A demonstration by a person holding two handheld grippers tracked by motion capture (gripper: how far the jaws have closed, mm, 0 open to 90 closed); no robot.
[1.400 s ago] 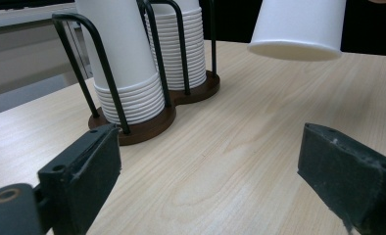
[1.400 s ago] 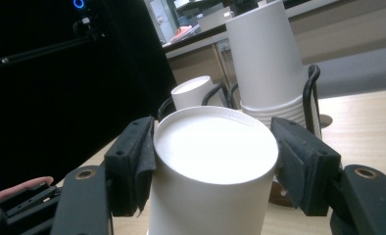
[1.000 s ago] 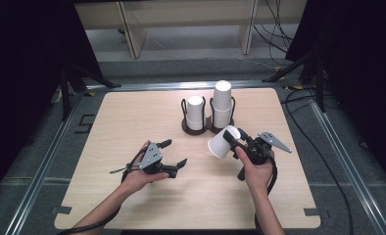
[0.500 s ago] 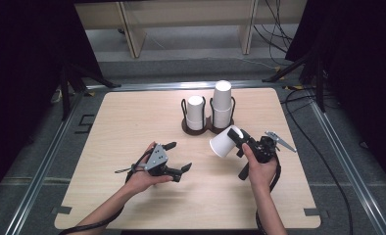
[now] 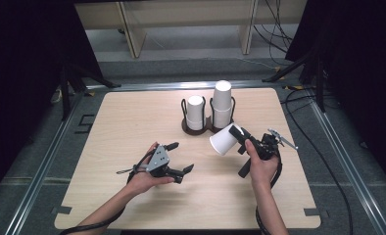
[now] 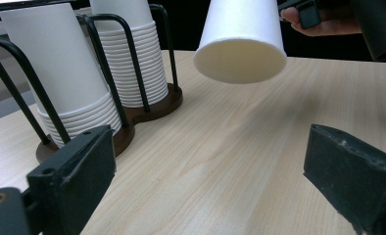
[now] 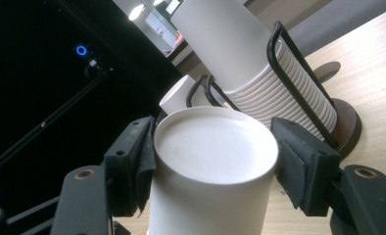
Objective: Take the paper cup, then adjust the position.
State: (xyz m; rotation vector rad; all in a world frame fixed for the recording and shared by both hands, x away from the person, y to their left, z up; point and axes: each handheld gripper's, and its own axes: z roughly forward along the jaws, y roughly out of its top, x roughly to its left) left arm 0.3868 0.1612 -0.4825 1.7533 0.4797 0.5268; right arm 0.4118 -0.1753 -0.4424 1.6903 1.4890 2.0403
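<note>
Right now the right gripper (image 5: 236, 133) is clamped on a single white paper cup (image 5: 222, 140), its two black pads pressing the cup's sides near the closed base, as the right gripper view shows with the cup (image 7: 211, 166) squeezed between them. From the high view the cup lies tilted, its open mouth pointing toward the person's left and slightly down, held clear above the table (image 5: 132, 122) just in front of the cup rack (image 5: 208, 126). The left gripper (image 5: 180, 157) rests low over the table in the person's left hand (image 5: 144, 178), well apart from the cup; its jaws have just been opening and now stand wide with nothing between them, only bare wood showing past them in the left gripper view. That same view looks up at the held cup's open rim (image 6: 240, 54), with the right hand's fingertip (image 6: 303, 19) at the top edge. Behind it, the dark wire rack holds two stacks of upside-down paper cups: the shorter stack (image 5: 196, 111) sits in the left ring and the taller stack (image 5: 222, 103) in the right ring, both upright on the brown base. Farther out, the light wooden table sits in a metal frame, with cables (image 5: 328, 161) trailing on the grey floor at its right side.
</note>
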